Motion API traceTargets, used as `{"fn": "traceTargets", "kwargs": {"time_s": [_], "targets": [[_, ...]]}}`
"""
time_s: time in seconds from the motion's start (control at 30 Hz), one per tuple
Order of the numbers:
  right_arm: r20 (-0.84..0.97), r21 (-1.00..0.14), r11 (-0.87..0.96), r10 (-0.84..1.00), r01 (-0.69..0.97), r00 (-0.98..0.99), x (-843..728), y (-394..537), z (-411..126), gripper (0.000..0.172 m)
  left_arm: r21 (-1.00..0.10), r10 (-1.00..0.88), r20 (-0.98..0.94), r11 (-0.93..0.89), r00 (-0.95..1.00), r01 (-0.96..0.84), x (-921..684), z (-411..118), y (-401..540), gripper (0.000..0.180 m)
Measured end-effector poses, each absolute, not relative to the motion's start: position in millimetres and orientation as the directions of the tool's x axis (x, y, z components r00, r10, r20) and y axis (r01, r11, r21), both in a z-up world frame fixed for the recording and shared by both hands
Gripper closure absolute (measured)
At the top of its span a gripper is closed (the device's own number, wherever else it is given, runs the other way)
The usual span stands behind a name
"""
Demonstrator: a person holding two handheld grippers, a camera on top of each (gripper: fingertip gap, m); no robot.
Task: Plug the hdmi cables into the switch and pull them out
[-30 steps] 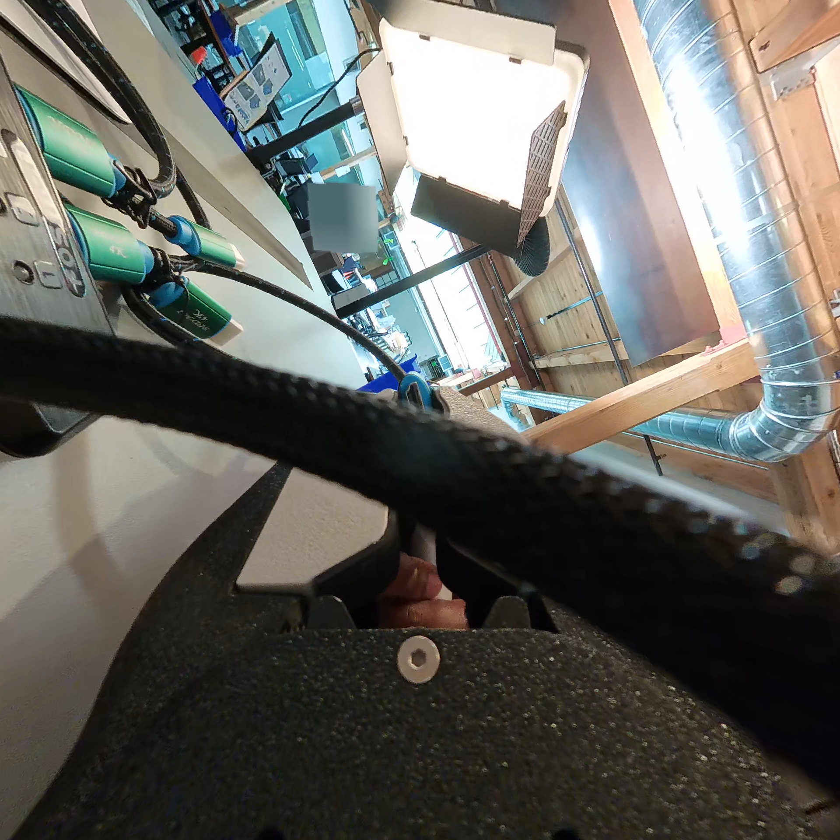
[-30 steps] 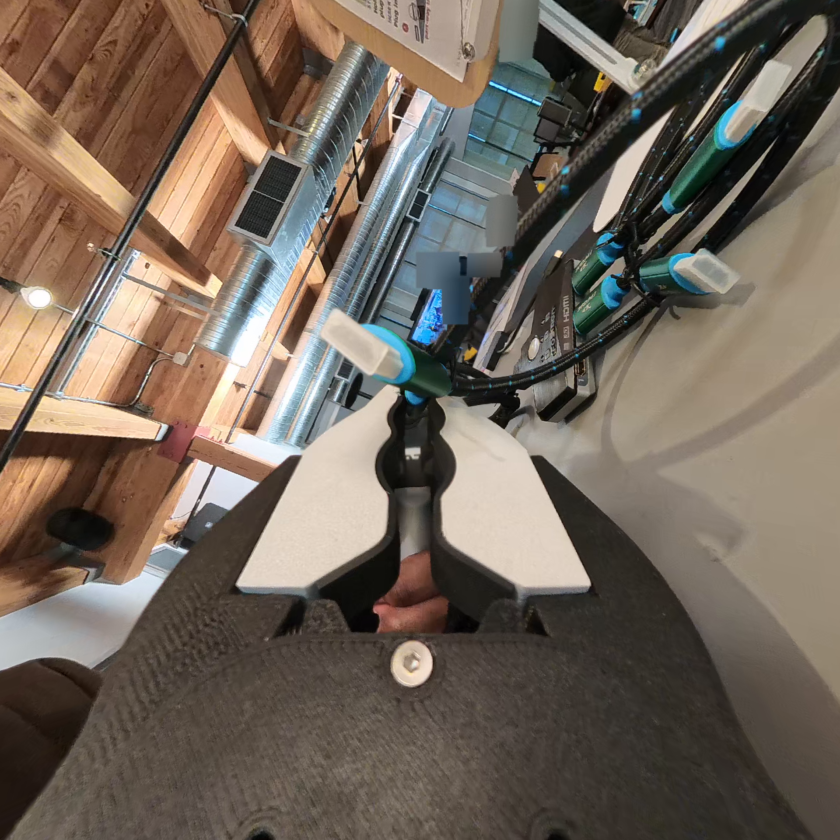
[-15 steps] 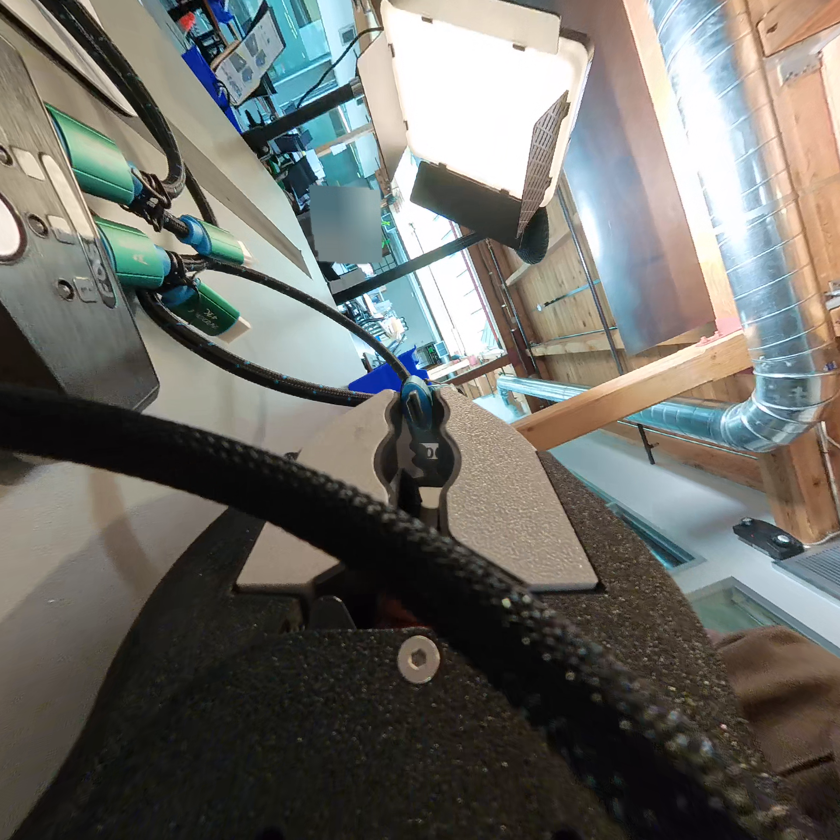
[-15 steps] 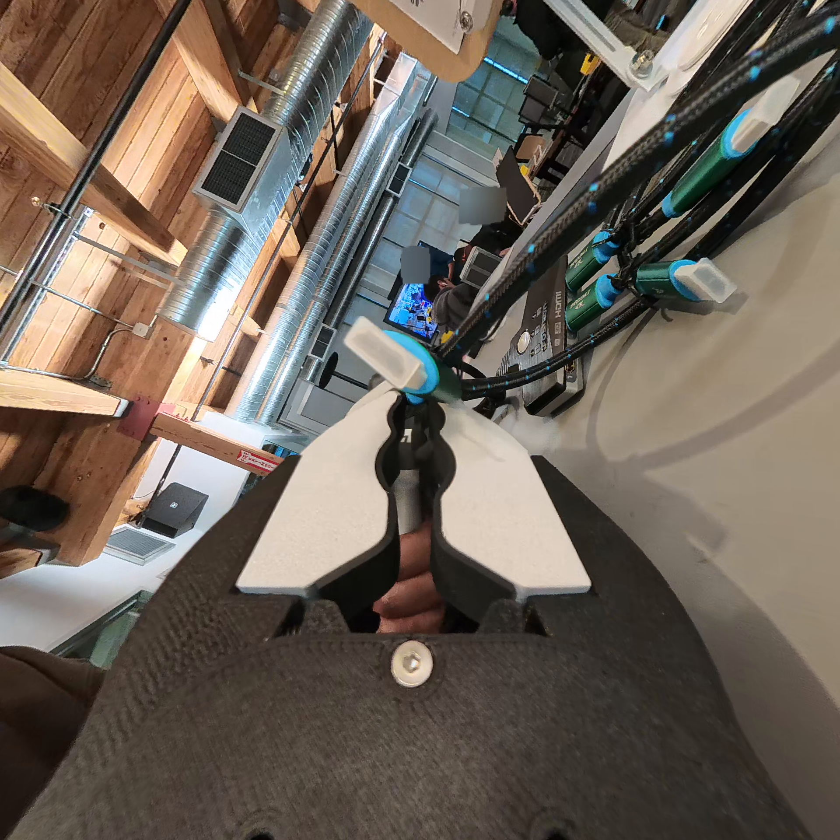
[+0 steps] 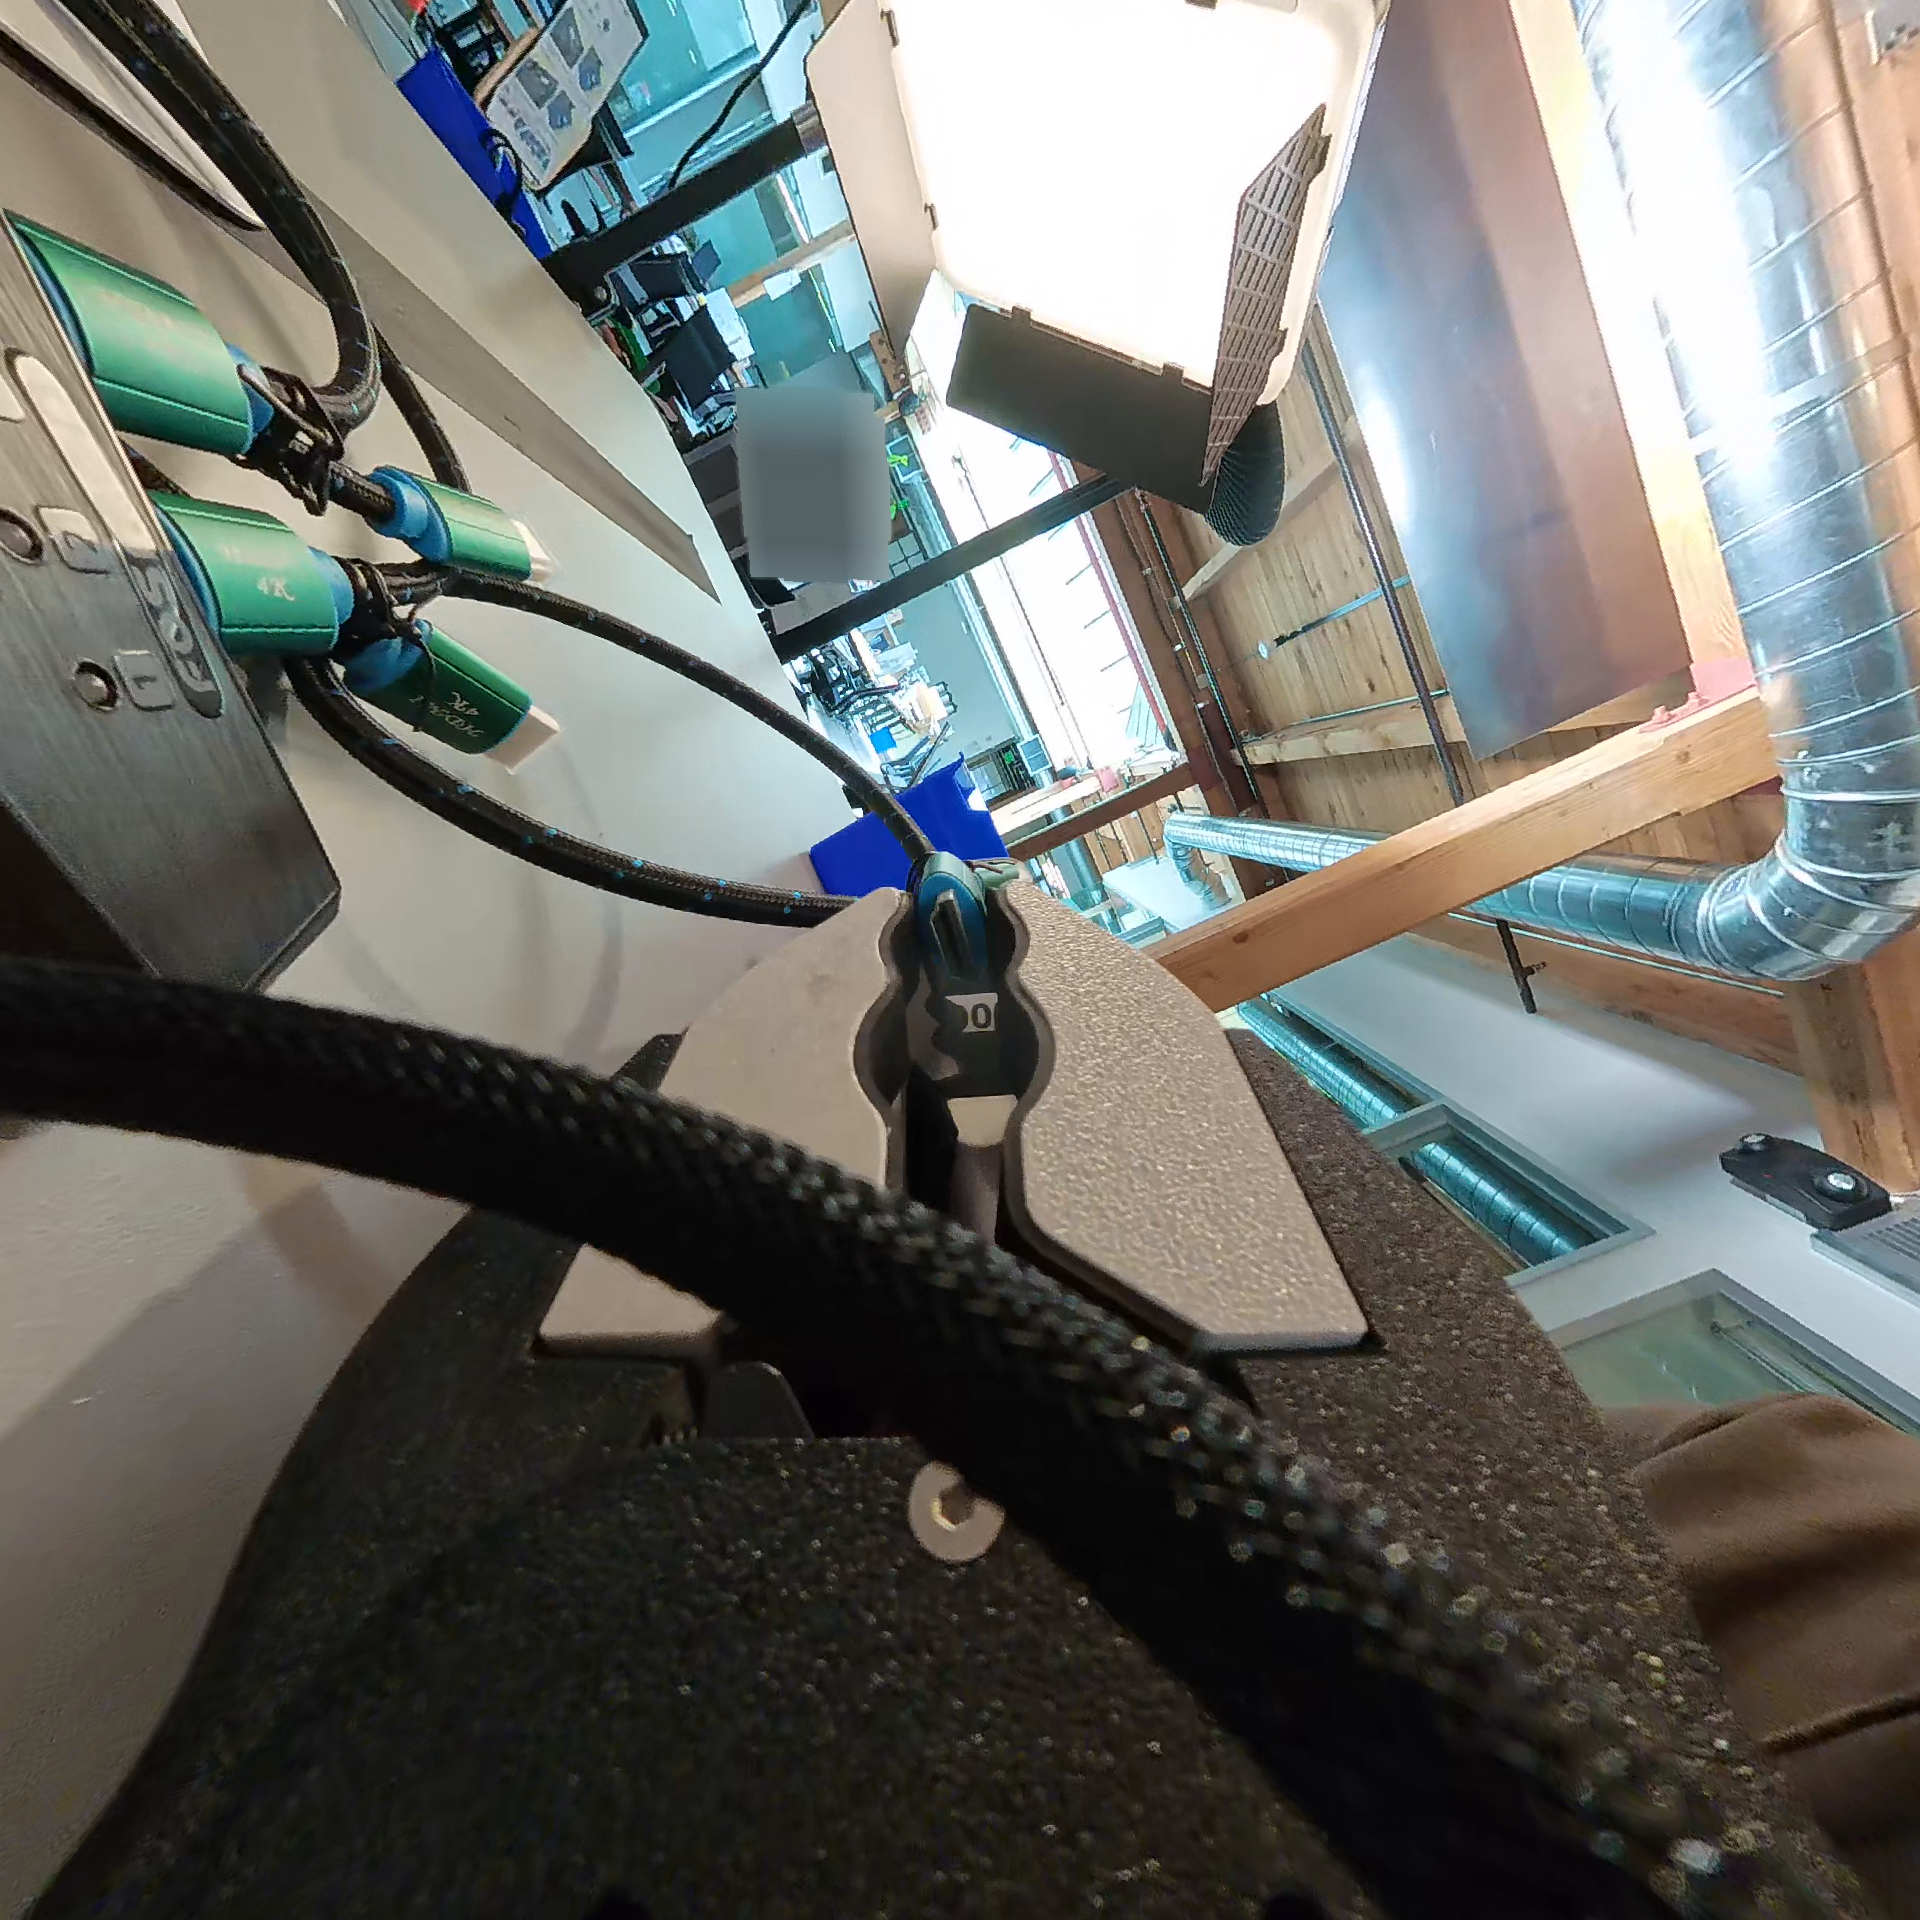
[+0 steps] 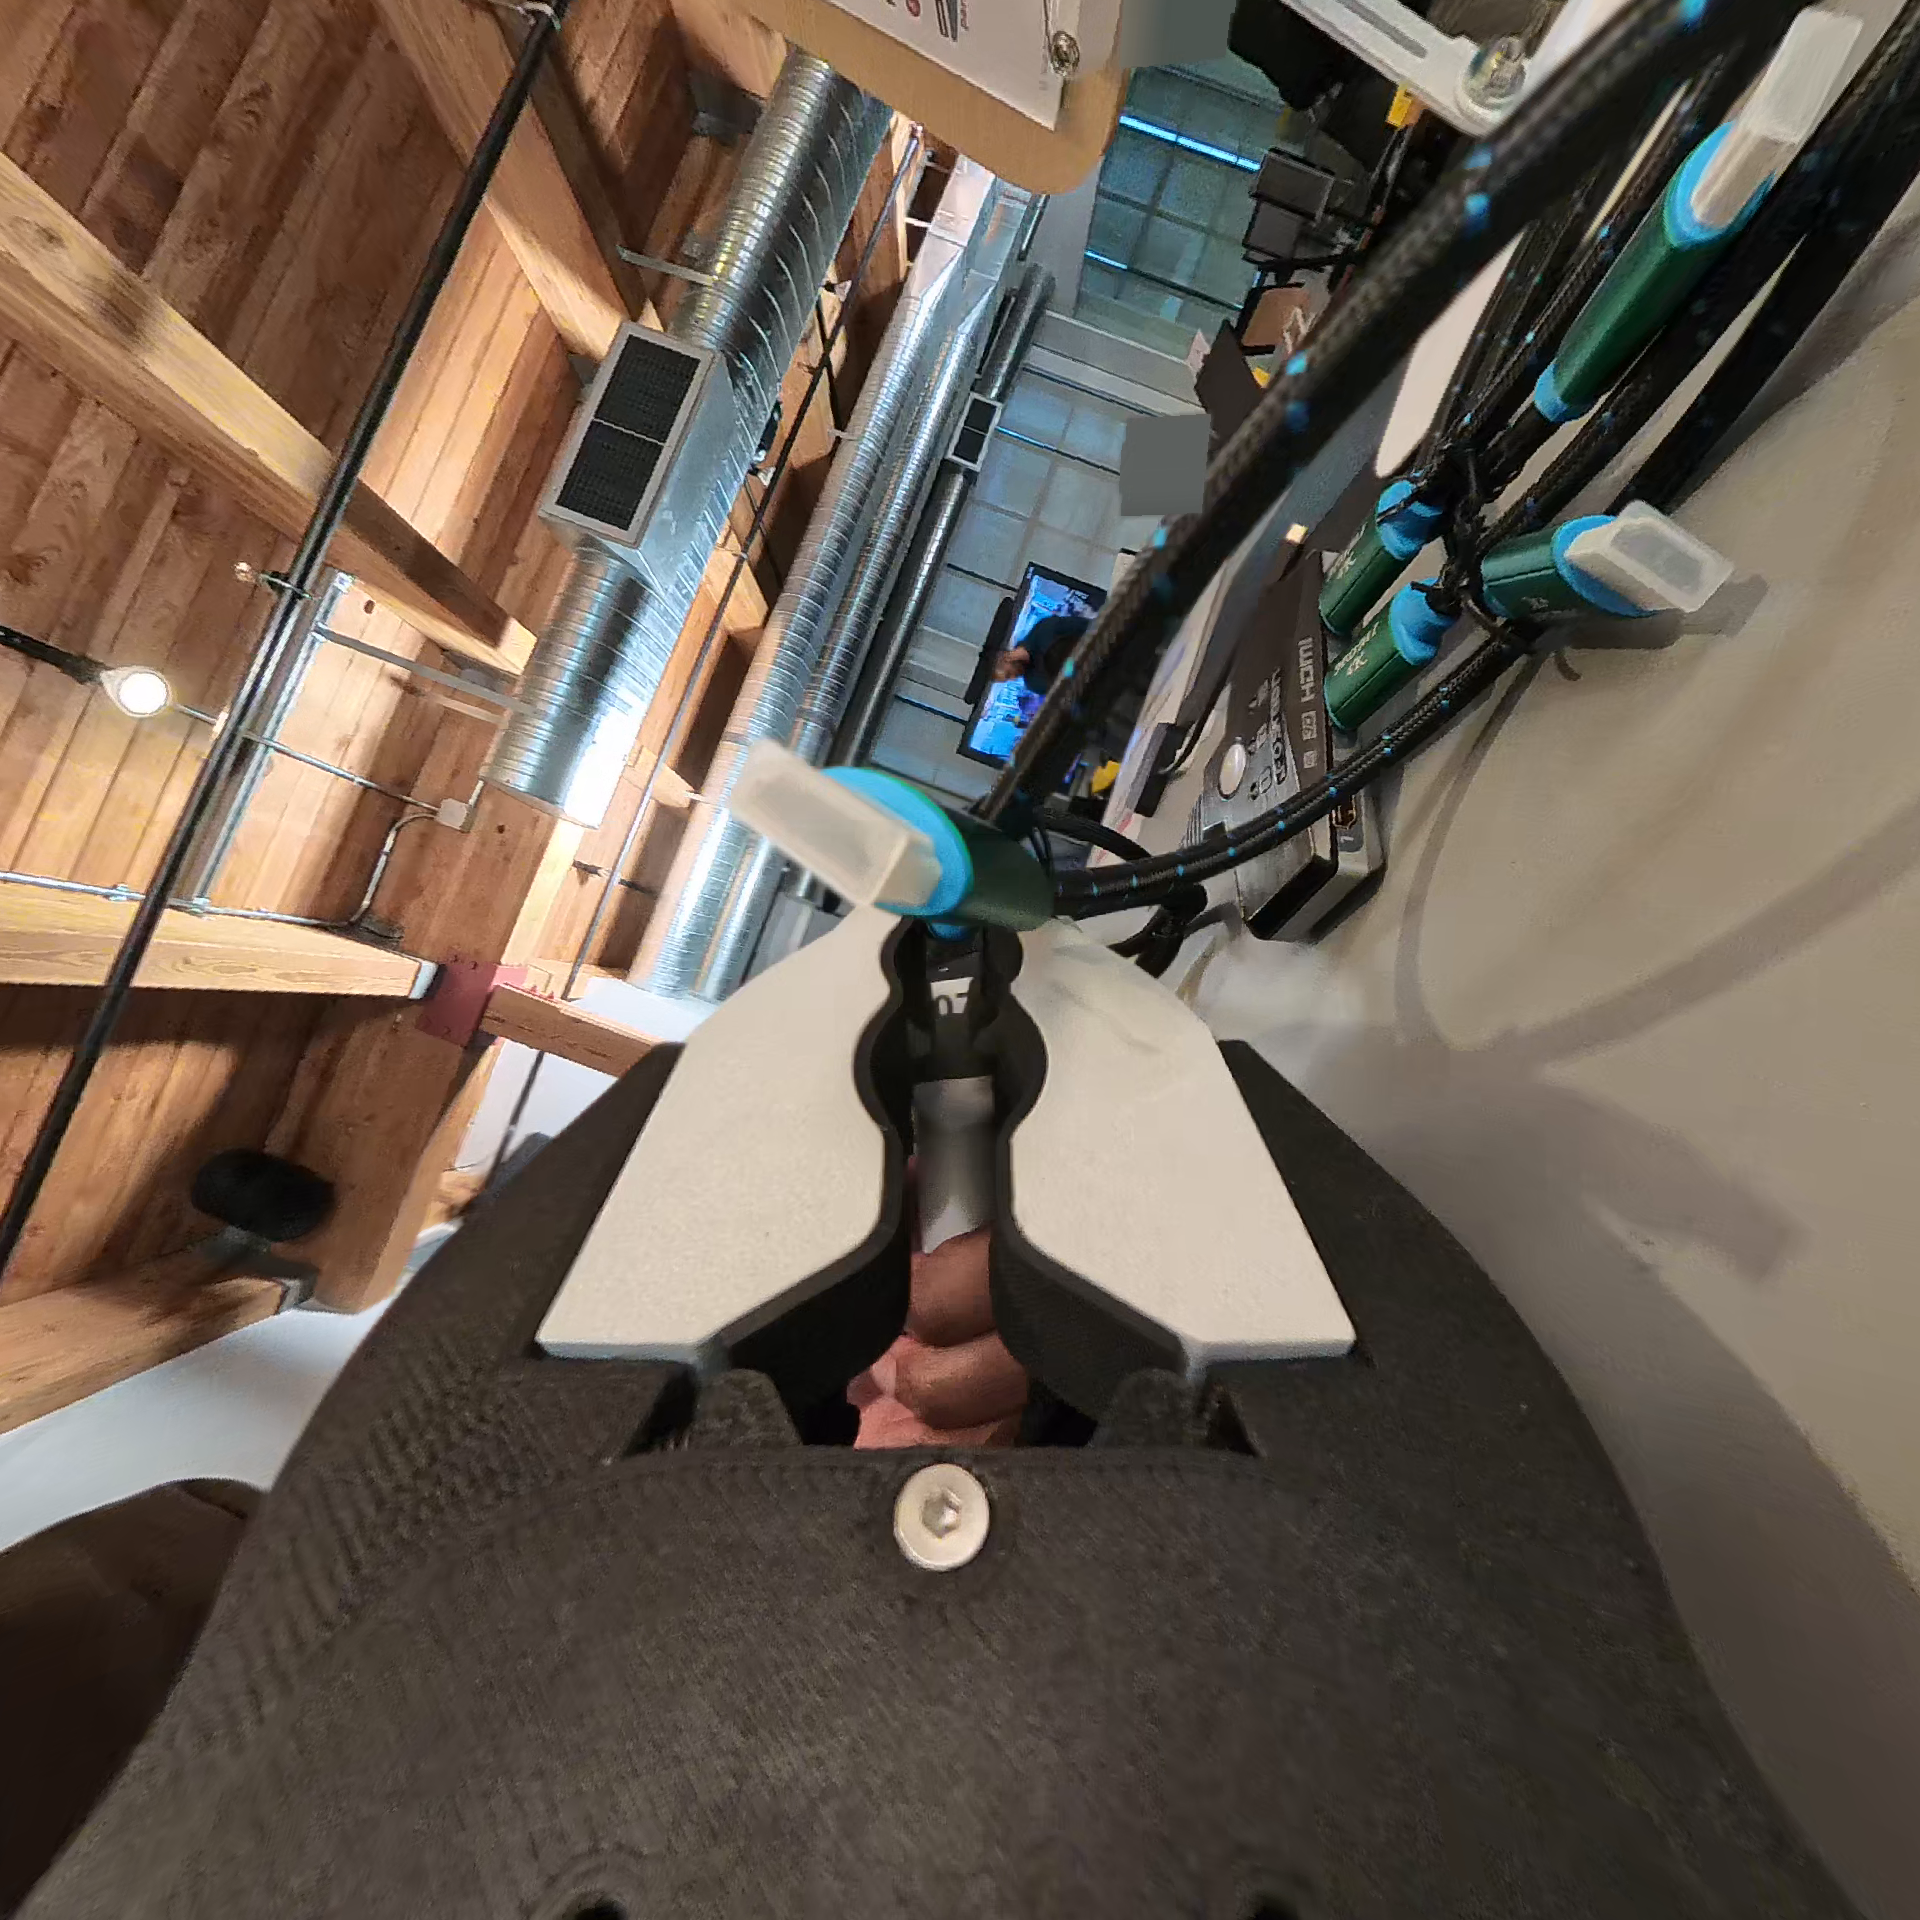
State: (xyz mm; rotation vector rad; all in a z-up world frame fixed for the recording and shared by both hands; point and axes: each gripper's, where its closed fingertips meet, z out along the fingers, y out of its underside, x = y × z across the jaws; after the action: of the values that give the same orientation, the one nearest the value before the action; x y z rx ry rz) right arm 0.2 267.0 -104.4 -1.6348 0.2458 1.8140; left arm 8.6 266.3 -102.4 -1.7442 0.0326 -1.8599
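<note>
The left tool point(image 5: 951, 914) is nearly closed, its pads pinching the blue end of a cable plug point(image 5: 948, 902) whose black braided cable point(image 5: 665, 665) loops back over the pale worktop point(image 5: 582, 997) towards a dark switch box point(image 5: 135, 769) with green plugs point(image 5: 249, 592) in it, while another thick braided cable point(image 5: 520, 1143) drapes across the tool's body. The right tool point(image 6: 951, 925) is likewise narrow, clamped on the blue collar of a green plug with a clear cap point(image 6: 894, 847), held in the air beside the worktop point(image 6: 1662, 1039), near the same box point(image 6: 1288, 769).
</note>
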Motion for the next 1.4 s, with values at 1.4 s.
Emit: {"fn": "traceTargets", "kwargs": {"time_s": [1.4], "targets": [[-0.947, -0.284, -0.740, 0.316, -0.609, 0.057, 7, 272, -111, 0.158, -0.407, -0.409, 0.910, -0.848, 0.070, 0.340, 17, -111, 259, 0.169]]}}
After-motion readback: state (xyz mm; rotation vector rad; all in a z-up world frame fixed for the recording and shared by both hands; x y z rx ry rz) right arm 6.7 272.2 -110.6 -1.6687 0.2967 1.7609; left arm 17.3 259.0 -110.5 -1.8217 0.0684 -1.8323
